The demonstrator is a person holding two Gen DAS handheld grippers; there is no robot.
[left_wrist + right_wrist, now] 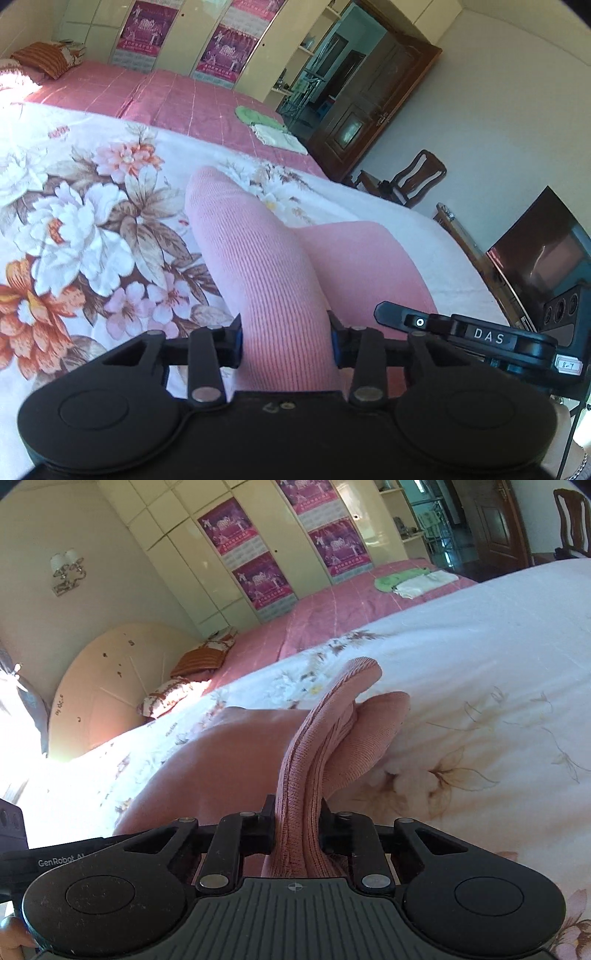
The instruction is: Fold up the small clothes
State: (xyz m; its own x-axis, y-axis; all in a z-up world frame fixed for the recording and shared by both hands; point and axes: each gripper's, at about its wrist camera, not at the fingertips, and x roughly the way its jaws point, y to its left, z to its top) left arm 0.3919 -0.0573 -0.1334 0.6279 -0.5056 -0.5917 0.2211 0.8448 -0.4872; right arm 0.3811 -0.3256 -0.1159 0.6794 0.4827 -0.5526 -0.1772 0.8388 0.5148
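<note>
The left gripper (286, 343) is clenched on a flat fold of the pink ribbed knit garment (258, 266), which runs off toward 11 o'clock over the floral quilt (74, 221). The right gripper (295, 829) pinches a bunched edge of the same garment (310, 760), which rises toward 1 o'clock. Folded green and white cloths (410, 579) lie well apart on the pink bedspread (332, 616)

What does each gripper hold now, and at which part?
Left gripper: shut on a ribbed sleeve-like part of the pink knit garment. Right gripper: shut on a bunched ribbed edge of the same garment.
</note>
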